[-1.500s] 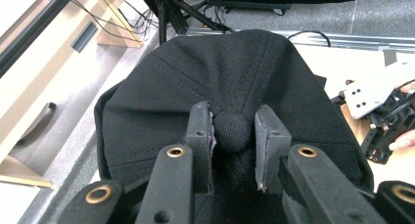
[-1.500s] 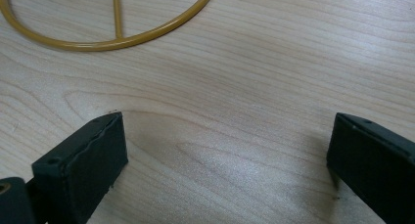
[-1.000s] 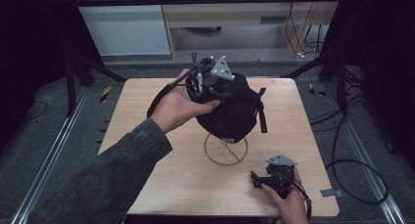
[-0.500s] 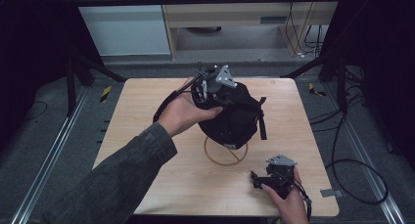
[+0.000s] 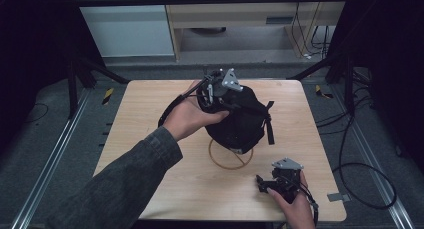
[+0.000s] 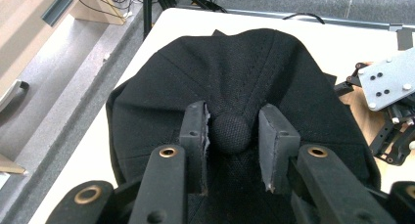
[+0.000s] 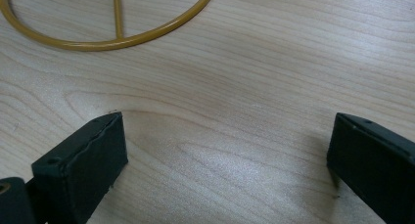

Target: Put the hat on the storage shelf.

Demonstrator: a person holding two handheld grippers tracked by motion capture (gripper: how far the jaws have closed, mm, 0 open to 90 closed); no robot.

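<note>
- Left gripper (image 6: 234,136) has its jaws closed about the round top button (image 6: 232,131) of a black cap (image 5: 240,120); in its own view one pad touches the button, while a sliver of gap seems to remain at the other, so the hold looks shallow.
- Cap sits just past the middle of the wooden table (image 5: 150,114), over a brass wire stand (image 5: 231,156) whose ring base lies at about six o'clock from the cap.
- Risk: the button is small and rounded, so a tug or twist could let it pop out of the pads and drop the cap.
- Risk: fabric is limp; the crown is bunched at the button, and the strap (image 5: 270,124) hanging at three o'clock could snag the stand.
- Risk: the light stand may tip or slide if the cap drags on it.
- Right gripper (image 7: 225,150) rests gaping and empty on the table near five o'clock, well apart from the stand, so nothing steadies that base.
</note>
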